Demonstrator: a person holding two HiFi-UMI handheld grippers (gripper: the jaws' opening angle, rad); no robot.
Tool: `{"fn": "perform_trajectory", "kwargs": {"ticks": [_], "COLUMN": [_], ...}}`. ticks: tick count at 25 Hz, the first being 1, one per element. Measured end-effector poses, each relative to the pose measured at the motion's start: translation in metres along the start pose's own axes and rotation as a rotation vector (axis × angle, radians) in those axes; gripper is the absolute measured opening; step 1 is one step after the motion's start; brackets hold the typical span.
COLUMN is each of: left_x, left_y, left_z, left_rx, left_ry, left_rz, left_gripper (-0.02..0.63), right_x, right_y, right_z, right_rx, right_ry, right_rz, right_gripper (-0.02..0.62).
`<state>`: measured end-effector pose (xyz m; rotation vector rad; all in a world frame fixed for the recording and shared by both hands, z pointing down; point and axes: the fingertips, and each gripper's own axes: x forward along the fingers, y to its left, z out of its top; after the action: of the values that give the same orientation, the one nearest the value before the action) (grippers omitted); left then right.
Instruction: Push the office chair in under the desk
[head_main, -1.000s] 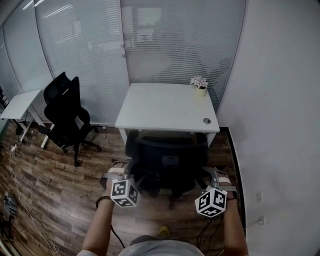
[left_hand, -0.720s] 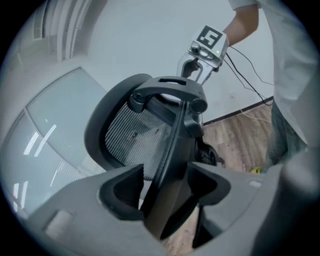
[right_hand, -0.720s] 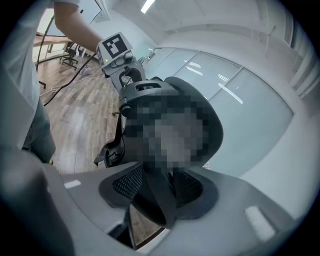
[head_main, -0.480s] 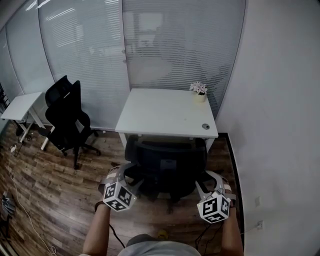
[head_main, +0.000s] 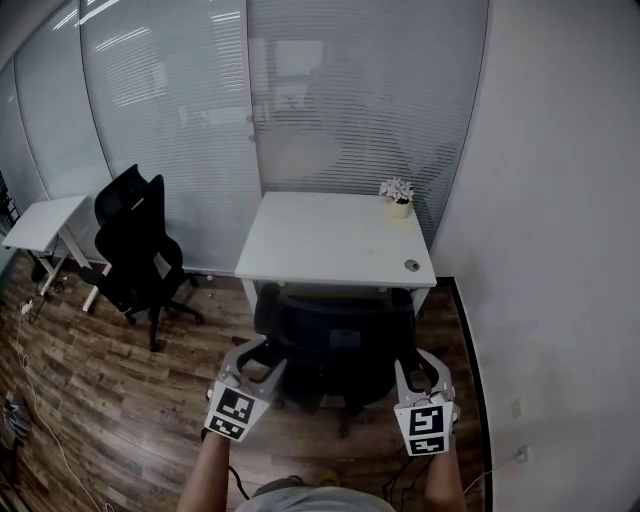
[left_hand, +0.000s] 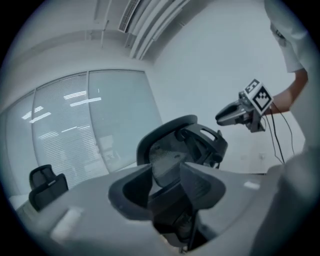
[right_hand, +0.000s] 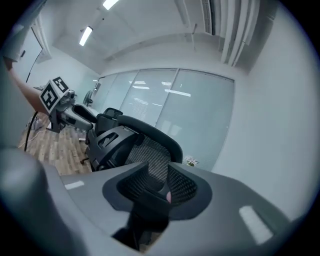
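The black office chair (head_main: 335, 340) stands with its back to me and its front under the white desk (head_main: 330, 240). My left gripper (head_main: 258, 354) hovers by the chair's left rear side, and my right gripper (head_main: 418, 364) by its right rear side. Both point at the chair and are closing, with nothing between their jaws. In the left gripper view the chair back (left_hand: 172, 142) shows beyond the jaws, with the right gripper (left_hand: 222, 117) across from it. The right gripper view shows the mesh back (right_hand: 145, 150) ahead and the left gripper (right_hand: 87, 122) beyond.
A small flower pot (head_main: 398, 192) and a round cable port (head_main: 411, 265) are on the desk. A second black chair (head_main: 135, 250) and a white table (head_main: 45, 220) stand at left. Frosted glass panels (head_main: 330, 100) lie behind and a white wall (head_main: 560, 250) at right. The floor (head_main: 100, 400) is wood.
Both grippers have drawn back from the chair's sides toward me and sit lower in the head view. The chair stays at the desk's front edge.
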<state>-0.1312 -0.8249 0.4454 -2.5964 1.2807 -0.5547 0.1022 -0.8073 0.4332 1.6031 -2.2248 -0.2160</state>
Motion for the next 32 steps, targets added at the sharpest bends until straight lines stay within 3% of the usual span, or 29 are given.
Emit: {"fn": "perform_trajectory", "kwargs": {"ticks": [5,11,19,23,32], "left_x": [-0.014,-0.029,-0.041,-0.043,-0.051], "left_y": [0.017,0.032,0.023,0.024,0.020], "left_z": [0.008,0.012,0.017,0.020,0.029], "left_rx": [-0.106,-0.153,-0.172,-0.173,-0.166], "left_ry": [-0.070,-0.111,-0.132,-0.139,-0.140], "left_rz": [0.071,0.125,0.128,0.145,0.153], "left_gripper": [0.125,0.076,0.014,-0.002,-0.002], "right_x": [-0.010,-0.022,-0.036,-0.038,-0.050], "right_y": [-0.001,-0.002,-0.003,-0.004,-0.003], "right_z": [0.003,0.007,0.007,0.010,0.014], "right_rx": [0.118,0.205,0.321,0.275,0.283], "right_ry": [-0.025,-0.042,-0.031,-0.030,-0.039], "right_rz": [-0.064,-0.104,-0.107,-0.121,-0.124], "right_gripper": [0.083,0.055,0.002,0.002,0.002]}}
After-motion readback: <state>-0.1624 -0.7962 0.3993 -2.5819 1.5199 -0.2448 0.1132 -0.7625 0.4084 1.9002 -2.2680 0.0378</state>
